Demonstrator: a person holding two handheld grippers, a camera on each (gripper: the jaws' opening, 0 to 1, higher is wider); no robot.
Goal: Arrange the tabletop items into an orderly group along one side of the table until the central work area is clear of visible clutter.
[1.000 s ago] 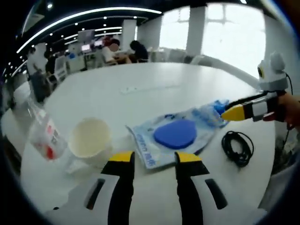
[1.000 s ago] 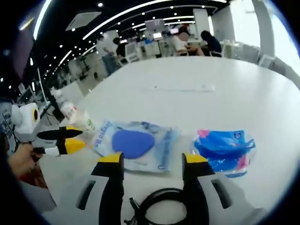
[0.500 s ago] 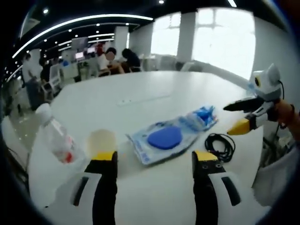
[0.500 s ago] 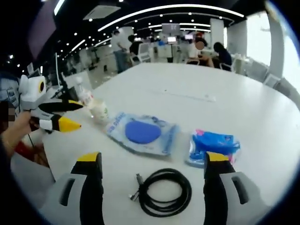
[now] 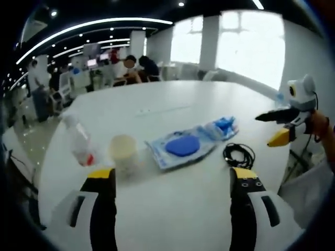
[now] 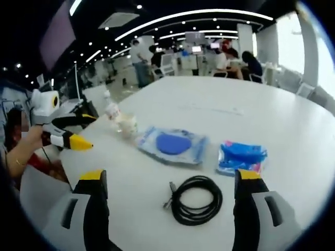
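Several items lie on the white round table. In the left gripper view a clear plastic bottle and a pale cup stand left of a clear pouch with a blue disc, a blue packet and a coiled black cable. My left gripper hangs open and empty, short of them. The right gripper view shows the cable nearest, then the pouch, packet, cup and bottle. My right gripper is open and empty.
The right gripper shows off the table's right edge, held by a hand. The left gripper shows off the table's left edge. The far half of the table is bare apart from a flat strip. People sit at desks behind.
Both grippers have drawn back from the items, so everything looks smaller and farther. Both sets of jaws have spread wider. The items have not moved.
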